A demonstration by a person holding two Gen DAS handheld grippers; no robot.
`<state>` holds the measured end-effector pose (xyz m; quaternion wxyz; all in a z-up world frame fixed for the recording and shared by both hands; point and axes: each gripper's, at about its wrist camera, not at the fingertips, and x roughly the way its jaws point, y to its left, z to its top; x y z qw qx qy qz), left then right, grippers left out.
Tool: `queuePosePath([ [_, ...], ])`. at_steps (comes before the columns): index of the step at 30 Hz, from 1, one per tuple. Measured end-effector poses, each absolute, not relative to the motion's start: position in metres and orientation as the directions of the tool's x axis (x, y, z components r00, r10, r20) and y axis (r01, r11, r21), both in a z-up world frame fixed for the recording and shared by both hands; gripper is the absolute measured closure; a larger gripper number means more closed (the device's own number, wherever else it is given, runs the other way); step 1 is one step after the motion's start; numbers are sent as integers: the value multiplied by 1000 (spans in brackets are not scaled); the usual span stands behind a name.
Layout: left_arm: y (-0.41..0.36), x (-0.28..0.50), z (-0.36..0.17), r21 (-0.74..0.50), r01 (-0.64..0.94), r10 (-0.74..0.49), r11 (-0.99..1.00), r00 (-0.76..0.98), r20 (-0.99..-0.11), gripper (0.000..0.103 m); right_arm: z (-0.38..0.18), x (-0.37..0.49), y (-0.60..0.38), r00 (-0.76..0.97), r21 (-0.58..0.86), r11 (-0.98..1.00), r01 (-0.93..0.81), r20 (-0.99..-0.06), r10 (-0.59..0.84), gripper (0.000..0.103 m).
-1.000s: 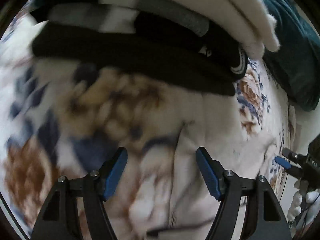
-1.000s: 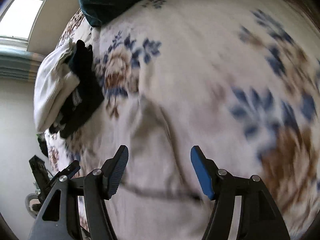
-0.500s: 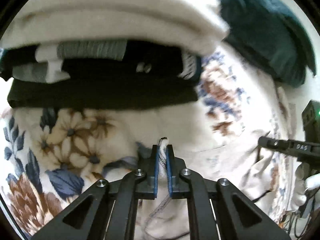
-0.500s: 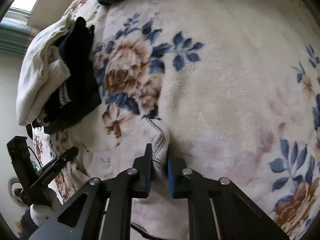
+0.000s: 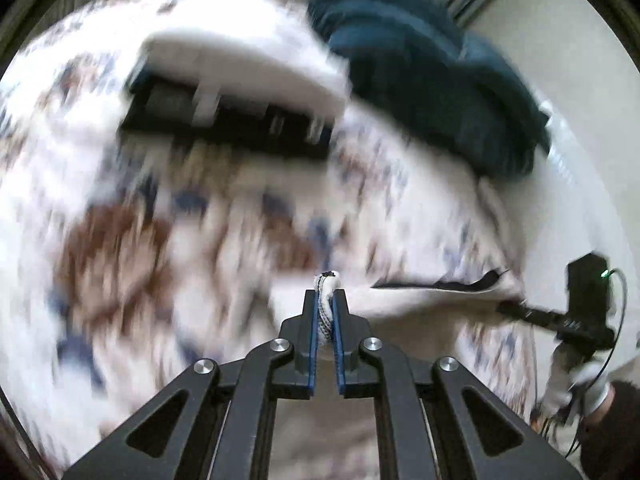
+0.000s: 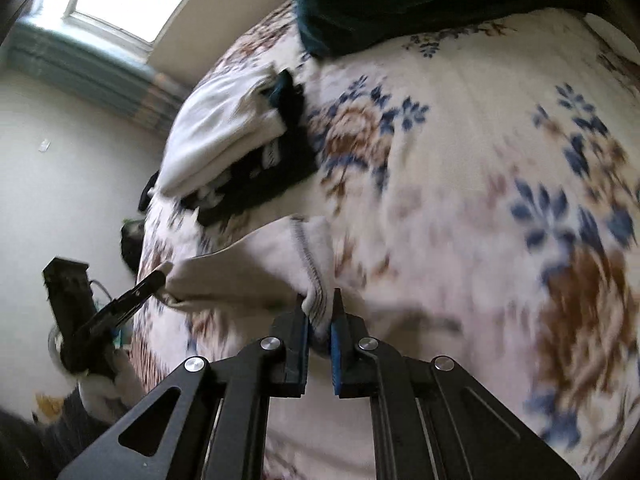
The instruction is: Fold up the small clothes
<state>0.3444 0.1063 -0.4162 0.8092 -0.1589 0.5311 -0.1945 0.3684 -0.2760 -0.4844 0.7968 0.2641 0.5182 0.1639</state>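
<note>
— Where's the piece being folded?

— The cream garment hangs stretched between both tools, above the floral blanket.

— Both gripping?

— Yes. The left gripper is clamped on a stitched edge, and the right gripper pinches another hem.

— What else is around?

— A folded stack, cream on top and black beneath, lies further along the blanket. A dark teal cushion sits just beside it.

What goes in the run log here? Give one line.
left gripper: shut on cream garment | right gripper: shut on garment | folded stack: behind
</note>
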Motion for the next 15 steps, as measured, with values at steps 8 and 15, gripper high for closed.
queuePosePath([
  [8,136,298,-470,-500,-97,-470,861,224,-854,76,-549,278,-296,175,543,828,141,-837,519,58],
  [15,134,335,-457,-565,-203,-506,800,278,-817,75,-537,283,-328,281,617,725,307,-787,550,48],
])
